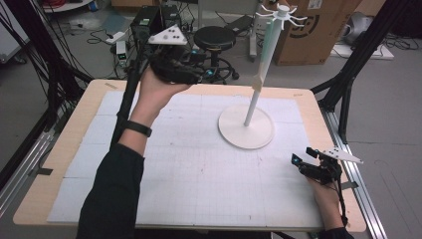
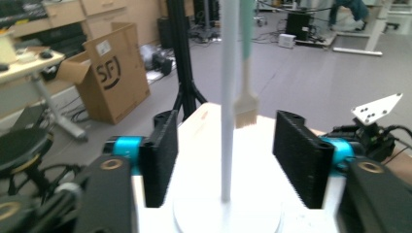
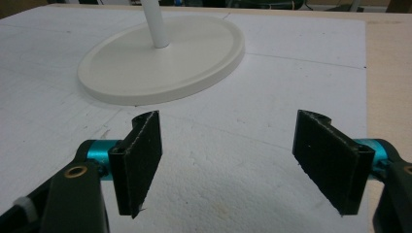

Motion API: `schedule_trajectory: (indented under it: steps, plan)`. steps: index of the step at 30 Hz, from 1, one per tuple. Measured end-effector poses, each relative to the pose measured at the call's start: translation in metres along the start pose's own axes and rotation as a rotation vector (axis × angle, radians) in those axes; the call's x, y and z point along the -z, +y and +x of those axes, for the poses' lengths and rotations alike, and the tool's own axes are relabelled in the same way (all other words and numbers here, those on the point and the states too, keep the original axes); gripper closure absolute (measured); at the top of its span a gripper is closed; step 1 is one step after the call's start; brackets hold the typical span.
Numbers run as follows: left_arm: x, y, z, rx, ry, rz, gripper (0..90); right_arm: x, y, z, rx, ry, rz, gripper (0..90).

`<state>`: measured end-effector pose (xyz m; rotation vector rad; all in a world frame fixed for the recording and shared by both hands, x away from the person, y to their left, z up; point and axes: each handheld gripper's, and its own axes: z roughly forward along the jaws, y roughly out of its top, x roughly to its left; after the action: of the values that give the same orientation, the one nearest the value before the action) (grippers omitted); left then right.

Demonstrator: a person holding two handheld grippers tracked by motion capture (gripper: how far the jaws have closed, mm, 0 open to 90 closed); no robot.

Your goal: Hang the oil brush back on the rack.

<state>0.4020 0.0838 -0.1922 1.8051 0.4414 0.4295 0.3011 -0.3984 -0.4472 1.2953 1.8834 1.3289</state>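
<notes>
The left claw [image 1: 196, 74] hangs raised over the counter's [image 1: 59, 164] far edge, jaws spread and empty, facing the white hook stand [image 1: 247, 127] where a mint-handled brush [image 2: 246, 104] hangs beside the pole. The right claw [image 1: 303, 162] rests near the counter's right edge, wide open and empty.

Grey floor [image 1: 393, 99], cardboard box [image 1: 311, 35], black stool [image 1: 214, 39] behind the table [image 1: 64, 149].

The left hand [image 1: 154, 89] was raised above the far side of the table, palm up, holding the left gripper [image 2: 226, 160] with its jaws wide apart. The right gripper [image 3: 228, 165] sat low near the right edge, its jaws parted.
</notes>
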Motion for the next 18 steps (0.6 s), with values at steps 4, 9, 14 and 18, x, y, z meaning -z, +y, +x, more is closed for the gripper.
schedule_trajectory:
  steps: [4, 9, 14, 18]
  plan:
    - [0.027, -0.030, 0.003, 0.003, 0.031, 0.000, 35.9, 0.000, 0.000, 0.000, -0.004, 0.000, 0.002, 25.6]
    - [0.066, -0.070, 0.005, 0.005, 0.070, 0.018, 32.9, 0.000, 0.000, 0.001, -0.003, -0.003, 0.002, 25.6]
    - [0.102, -0.112, 0.005, -0.027, 0.125, 0.082, 29.1, 0.000, 0.000, 0.001, 0.001, -0.004, 0.002, 25.6]
    - [0.126, -0.147, 0.006, -0.018, 0.150, 0.098, 27.2, 0.000, 0.000, 0.001, -0.001, -0.006, 0.007, 25.6]
